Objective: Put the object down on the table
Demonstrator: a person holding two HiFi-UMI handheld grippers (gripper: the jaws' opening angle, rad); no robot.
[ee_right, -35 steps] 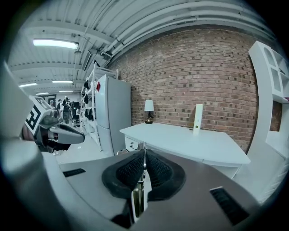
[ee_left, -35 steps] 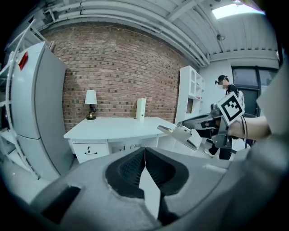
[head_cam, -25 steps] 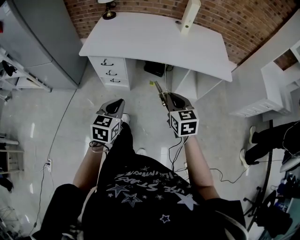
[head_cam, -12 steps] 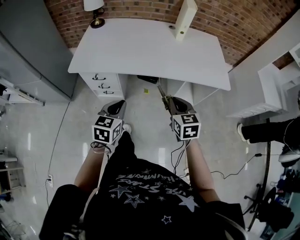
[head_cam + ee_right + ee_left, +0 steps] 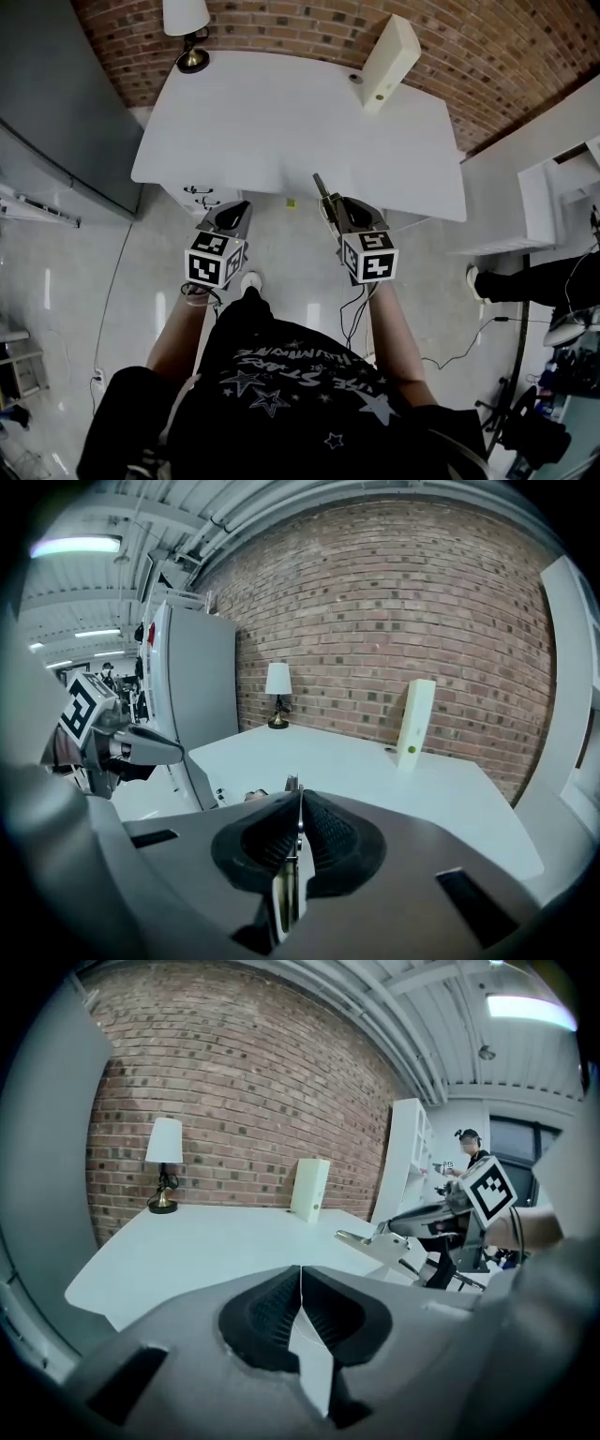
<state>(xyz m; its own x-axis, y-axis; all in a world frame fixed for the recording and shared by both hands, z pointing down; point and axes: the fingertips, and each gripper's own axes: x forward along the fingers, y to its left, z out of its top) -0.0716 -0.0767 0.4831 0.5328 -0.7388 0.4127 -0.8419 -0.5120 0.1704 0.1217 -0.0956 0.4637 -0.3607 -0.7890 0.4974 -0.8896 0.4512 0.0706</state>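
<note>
A thin, flat metal tool [image 5: 320, 186] sticks forward out of my right gripper [image 5: 336, 206], which is shut on it. In the right gripper view its edge [image 5: 292, 784] shows between the closed pads. The left gripper view catches the tool [image 5: 361, 1239] from the side, level over the table's near edge. My left gripper [image 5: 234, 210] is shut with nothing between its jaws, which meet in a line [image 5: 300, 1274]. Both grippers hang just short of the front edge of the white table [image 5: 281, 122], above the floor.
At the table's back stand a lamp [image 5: 187, 23] on the left and an upright white box [image 5: 386, 61] on the right. A grey fridge [image 5: 47, 112] is at left and a white shelf unit [image 5: 553, 178] at right, with drawers [image 5: 202, 192] under the table. Another person's leg [image 5: 534, 277] and cables lie right.
I have stepped toward the table, which has come nearer in the head view. Both grippers, first over open floor, now reach its front edge. Neither grip has changed.
</note>
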